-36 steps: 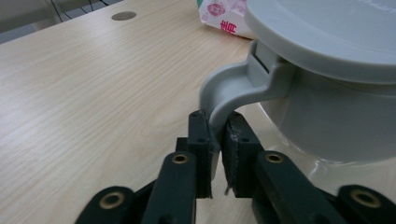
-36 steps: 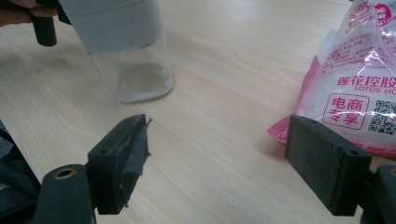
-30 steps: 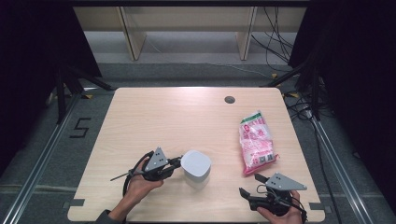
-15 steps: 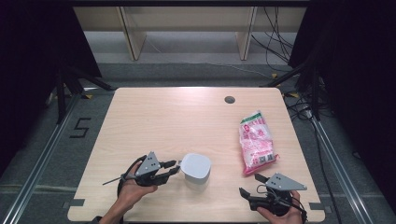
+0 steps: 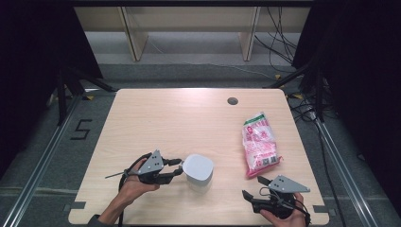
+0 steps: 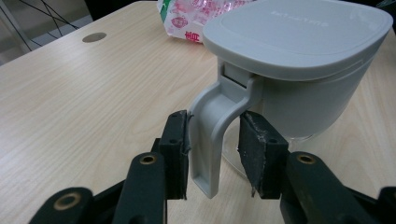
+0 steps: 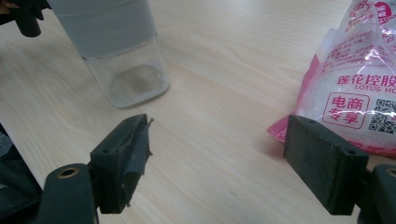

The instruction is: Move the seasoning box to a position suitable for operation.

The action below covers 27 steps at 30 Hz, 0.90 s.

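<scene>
A clear jug [image 5: 197, 170] with a grey lid [image 6: 299, 32] stands upright near the table's front edge. Its grey handle [image 6: 212, 135] points toward my left gripper [image 5: 177, 166]. The left gripper's jaws [image 6: 212, 149] have just been opening and stand on either side of the handle. A gap shows at the right pad [image 6: 254, 144], so there is no grip on it. My right gripper [image 5: 253, 187] rests at the front right, open wide [image 7: 224, 154] with only bare table between its jaws. The jug [image 7: 123, 51] is ahead of it to the left.
A pink and white bag [image 5: 259, 144] lies flat on the right side of the wooden table [image 5: 179, 118], its near end just beyond my right gripper's jaw [image 7: 355, 79]. A round grey cable hole [image 5: 232, 100] sits near the far edge. Black frame posts flank the table.
My left hand has eased back a little to the left from the jug. The jug, the bag and my right gripper have stayed in place.
</scene>
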Each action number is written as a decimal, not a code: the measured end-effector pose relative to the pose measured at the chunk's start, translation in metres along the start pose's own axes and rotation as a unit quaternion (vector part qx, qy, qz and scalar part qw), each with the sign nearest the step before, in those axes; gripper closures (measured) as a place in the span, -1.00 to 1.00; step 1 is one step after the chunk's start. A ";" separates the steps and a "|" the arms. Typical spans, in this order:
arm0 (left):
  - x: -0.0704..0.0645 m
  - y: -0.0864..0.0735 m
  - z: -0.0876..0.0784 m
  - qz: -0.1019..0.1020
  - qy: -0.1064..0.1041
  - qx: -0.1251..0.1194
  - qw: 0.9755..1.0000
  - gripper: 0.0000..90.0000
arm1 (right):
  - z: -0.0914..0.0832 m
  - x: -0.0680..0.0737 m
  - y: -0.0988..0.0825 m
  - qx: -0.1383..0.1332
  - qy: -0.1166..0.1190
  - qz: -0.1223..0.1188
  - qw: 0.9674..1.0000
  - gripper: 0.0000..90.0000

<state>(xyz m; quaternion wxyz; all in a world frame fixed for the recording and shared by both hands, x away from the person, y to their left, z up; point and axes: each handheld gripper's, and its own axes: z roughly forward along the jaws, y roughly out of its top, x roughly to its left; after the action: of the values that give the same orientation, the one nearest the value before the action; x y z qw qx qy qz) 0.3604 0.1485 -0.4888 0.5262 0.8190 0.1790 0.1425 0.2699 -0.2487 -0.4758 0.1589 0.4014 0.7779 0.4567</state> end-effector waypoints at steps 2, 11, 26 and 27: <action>0.001 0.000 0.001 -0.004 0.001 0.002 1.000 0.45 | 0.000 0.000 0.000 -0.001 0.001 -0.004 1.000 -0.48; -0.005 -0.006 0.001 -0.014 0.026 0.008 1.000 0.61 | 0.000 -0.001 0.000 -0.001 0.001 -0.004 1.000 -0.47; -0.011 -0.010 -0.006 -0.012 -0.022 0.008 1.000 0.46 | 0.001 0.000 0.000 -0.005 0.001 -0.001 1.000 -0.47; -0.010 -0.009 -0.004 -0.006 -0.033 0.006 0.999 0.42 | 0.002 0.000 0.000 -0.005 0.002 -0.005 1.000 -0.47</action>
<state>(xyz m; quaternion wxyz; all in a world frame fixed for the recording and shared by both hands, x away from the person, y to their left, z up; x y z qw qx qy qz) 0.3484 0.1504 -0.4957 0.5280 0.8251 0.1676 0.1110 0.2709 -0.2479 -0.4766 0.1610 0.3960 0.7779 0.4606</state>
